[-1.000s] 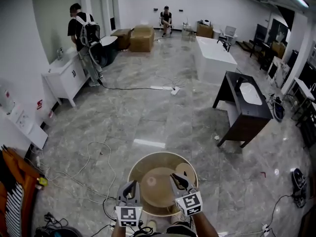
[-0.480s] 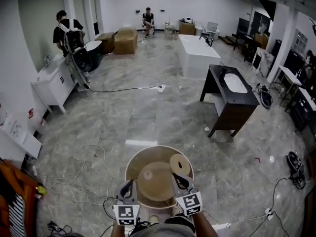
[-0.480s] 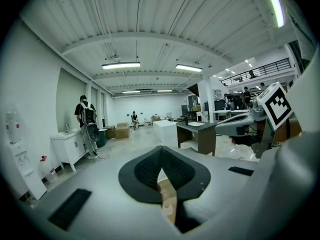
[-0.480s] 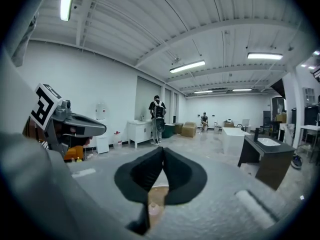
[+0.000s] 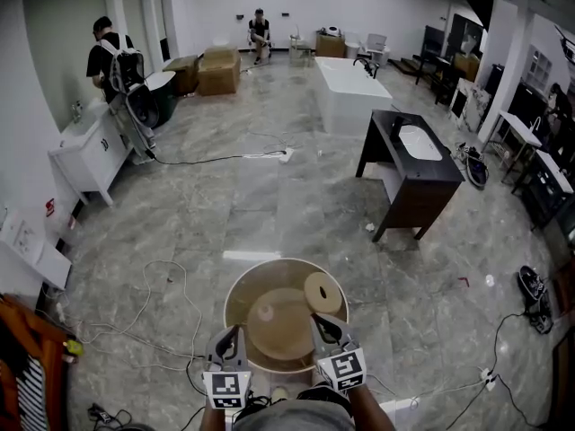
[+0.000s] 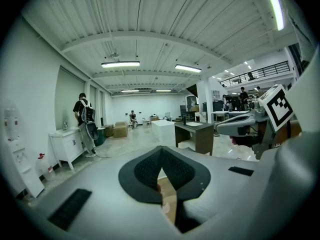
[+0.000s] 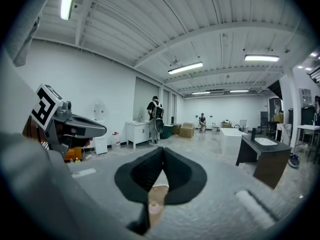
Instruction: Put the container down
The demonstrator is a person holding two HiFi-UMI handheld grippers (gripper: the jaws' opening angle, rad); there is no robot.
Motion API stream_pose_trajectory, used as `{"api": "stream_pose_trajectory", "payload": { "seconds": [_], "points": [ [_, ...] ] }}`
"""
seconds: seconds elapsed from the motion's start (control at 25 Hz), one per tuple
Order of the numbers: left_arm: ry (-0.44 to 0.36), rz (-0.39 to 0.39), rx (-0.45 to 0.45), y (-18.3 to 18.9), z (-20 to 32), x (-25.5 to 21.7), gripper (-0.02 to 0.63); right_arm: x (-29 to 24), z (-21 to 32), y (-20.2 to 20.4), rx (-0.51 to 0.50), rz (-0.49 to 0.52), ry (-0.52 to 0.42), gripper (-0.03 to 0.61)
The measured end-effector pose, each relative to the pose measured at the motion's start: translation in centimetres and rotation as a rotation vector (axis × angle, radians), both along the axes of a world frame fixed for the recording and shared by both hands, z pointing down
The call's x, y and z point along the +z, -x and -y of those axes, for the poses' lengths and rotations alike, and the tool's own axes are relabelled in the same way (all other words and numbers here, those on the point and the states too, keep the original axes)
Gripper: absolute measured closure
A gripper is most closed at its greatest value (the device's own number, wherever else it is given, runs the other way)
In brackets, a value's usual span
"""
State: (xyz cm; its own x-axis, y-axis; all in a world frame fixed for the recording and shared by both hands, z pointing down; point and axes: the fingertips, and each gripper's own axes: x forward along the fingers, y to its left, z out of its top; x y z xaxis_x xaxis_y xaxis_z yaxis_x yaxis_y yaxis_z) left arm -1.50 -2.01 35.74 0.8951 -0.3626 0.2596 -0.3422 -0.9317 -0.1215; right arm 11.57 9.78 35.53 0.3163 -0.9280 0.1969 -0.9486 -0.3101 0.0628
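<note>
A round tan container (image 5: 235, 305) hangs above the marble floor at the bottom middle of the head view. Inside it lie a large tan disc (image 5: 279, 321) and a smaller disc (image 5: 322, 292). My left gripper (image 5: 228, 343) is shut on the near rim at the left. My right gripper (image 5: 325, 329) is shut on the near rim at the right. In the left gripper view the gripper (image 6: 161, 154) has its pads closed together over a tan edge of the container (image 6: 168, 198). The right gripper view shows the same: the gripper (image 7: 162, 155) pinches the container's rim (image 7: 156, 198).
A dark vanity with a white sink (image 5: 415, 164) stands ahead right, a white bathtub (image 5: 346, 92) beyond it. Cables (image 5: 153, 303) trail over the floor at the left. A white cabinet (image 5: 85, 155), a person with a backpack (image 5: 112, 61), boxes (image 5: 216, 70) and a seated person (image 5: 259, 27) are farther off.
The room has shifted in the head view, with the vanity and tub now nearer the middle. The container has stayed between the two grippers, a little higher in the picture.
</note>
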Motion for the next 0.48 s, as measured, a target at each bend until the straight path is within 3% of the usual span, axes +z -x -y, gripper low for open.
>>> {"api": "stream_pose_trajectory", "payload": {
  "seconds": [0.48],
  "points": [
    [0.009,0.001,-0.002,-0.77,-0.20,0.07,0.597,-0.18,0.42,-0.45,-0.020,-0.004,-0.007,0.578]
  ]
}}
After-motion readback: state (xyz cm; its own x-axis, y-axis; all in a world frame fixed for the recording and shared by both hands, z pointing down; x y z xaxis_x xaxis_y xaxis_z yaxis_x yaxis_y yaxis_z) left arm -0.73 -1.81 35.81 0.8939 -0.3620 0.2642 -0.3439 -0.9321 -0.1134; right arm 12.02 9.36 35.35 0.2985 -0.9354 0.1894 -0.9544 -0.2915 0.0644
